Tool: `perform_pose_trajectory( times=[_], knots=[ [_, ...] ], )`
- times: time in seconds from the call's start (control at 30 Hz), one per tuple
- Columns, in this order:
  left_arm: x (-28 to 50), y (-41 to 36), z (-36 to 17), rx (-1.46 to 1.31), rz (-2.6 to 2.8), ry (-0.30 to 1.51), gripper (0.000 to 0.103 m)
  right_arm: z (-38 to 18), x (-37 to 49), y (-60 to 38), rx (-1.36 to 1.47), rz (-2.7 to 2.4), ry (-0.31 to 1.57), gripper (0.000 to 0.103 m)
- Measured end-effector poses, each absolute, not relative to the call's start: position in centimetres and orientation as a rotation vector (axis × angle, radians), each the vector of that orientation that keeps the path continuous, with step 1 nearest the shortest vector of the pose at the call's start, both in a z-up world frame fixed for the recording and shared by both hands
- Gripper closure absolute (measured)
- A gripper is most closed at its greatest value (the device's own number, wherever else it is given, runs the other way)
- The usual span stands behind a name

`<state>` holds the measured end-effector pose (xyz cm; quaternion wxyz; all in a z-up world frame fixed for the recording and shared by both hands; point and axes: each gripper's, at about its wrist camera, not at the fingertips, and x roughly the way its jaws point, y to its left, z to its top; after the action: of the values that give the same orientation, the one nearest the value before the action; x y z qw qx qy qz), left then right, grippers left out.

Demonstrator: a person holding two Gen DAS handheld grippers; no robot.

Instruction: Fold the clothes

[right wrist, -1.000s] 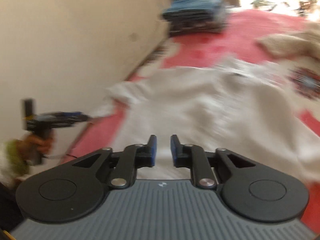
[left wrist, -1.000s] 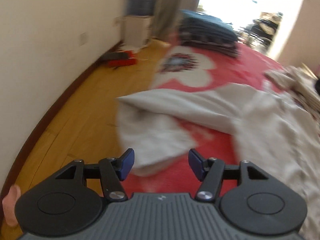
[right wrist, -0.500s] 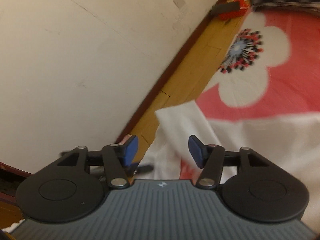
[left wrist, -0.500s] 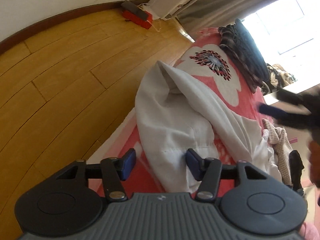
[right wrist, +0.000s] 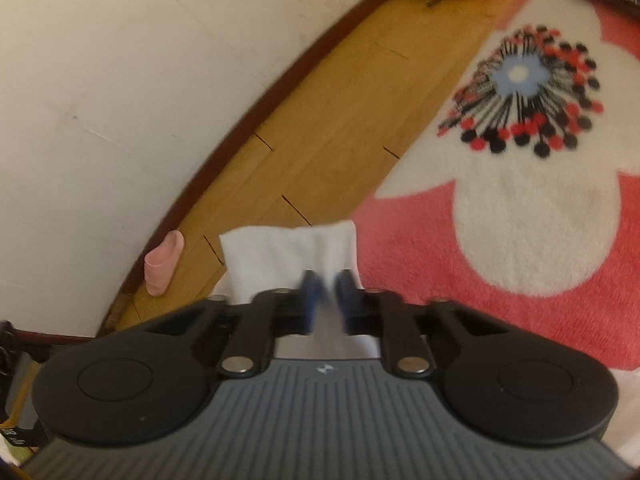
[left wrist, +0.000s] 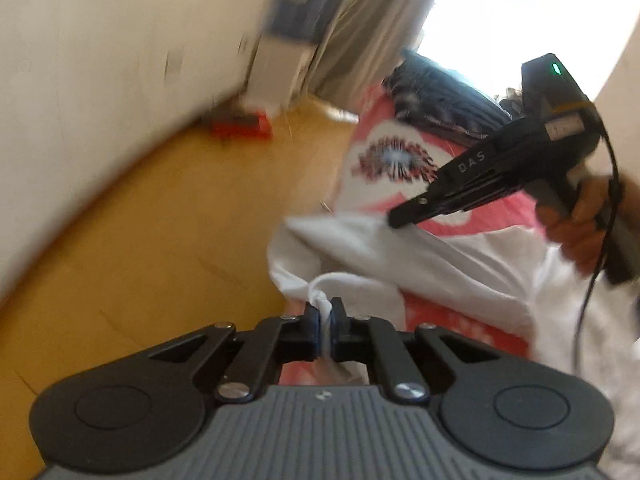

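While pinched in both grippers, white garment (left wrist: 400, 256) on blanket (right wrist: 520, 240).

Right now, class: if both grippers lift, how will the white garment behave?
The white garment will probably sag between the left gripper and right gripper: it already lies in soft folds. It looks thin, so likely light. It bunches in the shut jaws, so the grip should hold.

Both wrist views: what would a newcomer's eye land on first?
Probably the pink blanket with its big white flower, spread beside the wooden floor. Then the white garment lying on it, pinched at its edge by the left gripper and the right gripper, whose jaws have just closed on cloth.
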<state>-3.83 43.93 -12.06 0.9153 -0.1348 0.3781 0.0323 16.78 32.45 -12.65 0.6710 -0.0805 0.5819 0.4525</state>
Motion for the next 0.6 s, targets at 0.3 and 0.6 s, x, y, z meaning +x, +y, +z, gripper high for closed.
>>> perform_pose_trajectory(
  times=[0.3, 0.6],
  knots=[
    [-4.3, 38.5, -7.2, 0.699, 0.226, 0.488, 0.098, -6.4, 16.7, 28.9, -0.041, 1.203, 1.140, 0.102],
    [-6.4, 36.4, -13.0, 1.696, 0.348, -0.074, 0.098, -7.0, 18.7, 27.6, 0.092, 1.148, 1.185, 0.077]
  ],
)
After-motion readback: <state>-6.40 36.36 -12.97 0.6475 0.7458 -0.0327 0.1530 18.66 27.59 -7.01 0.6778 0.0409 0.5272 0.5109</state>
